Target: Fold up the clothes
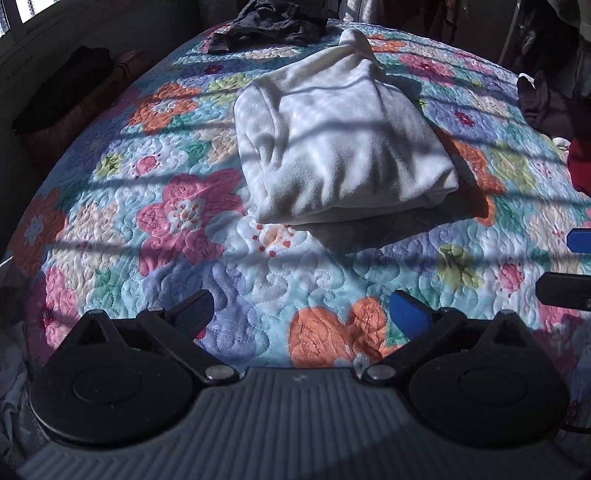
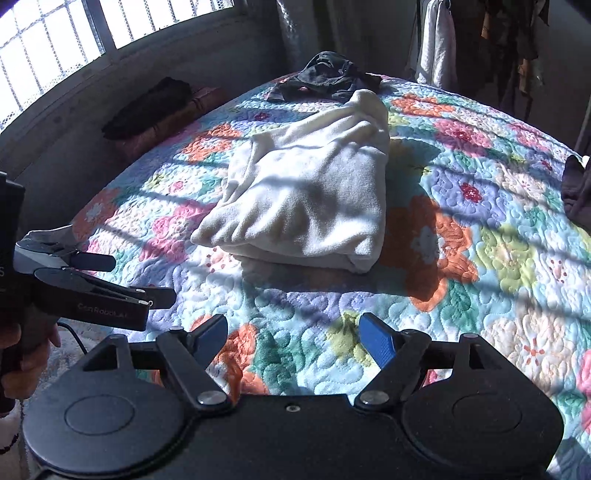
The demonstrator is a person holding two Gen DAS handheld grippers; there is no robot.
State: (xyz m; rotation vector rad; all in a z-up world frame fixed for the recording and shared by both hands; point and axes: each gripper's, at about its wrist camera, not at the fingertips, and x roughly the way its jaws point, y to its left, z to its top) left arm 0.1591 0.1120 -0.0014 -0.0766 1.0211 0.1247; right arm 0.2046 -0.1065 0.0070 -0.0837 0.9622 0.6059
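A white fleece garment (image 1: pixel 340 147) lies folded into a thick bundle in the middle of the floral quilt (image 1: pixel 184 221); it also shows in the right wrist view (image 2: pixel 306 195). My left gripper (image 1: pixel 301 310) is open and empty, hovering over the quilt short of the bundle's near edge. My right gripper (image 2: pixel 293 336) is open and empty too, also on the near side of the bundle. The left gripper shows at the left edge of the right wrist view (image 2: pixel 142 278), jaws apart. The right gripper's fingers (image 1: pixel 576 240) show at the right edge of the left wrist view.
A dark crumpled garment (image 1: pixel 266 22) lies at the far end of the bed, also in the right wrist view (image 2: pixel 328 74). Dark and red clothes (image 1: pixel 546 103) sit at the right edge. A wall with a barred window (image 2: pixel 55 40) runs along the left. Clothes hang (image 2: pixel 480 37) behind.
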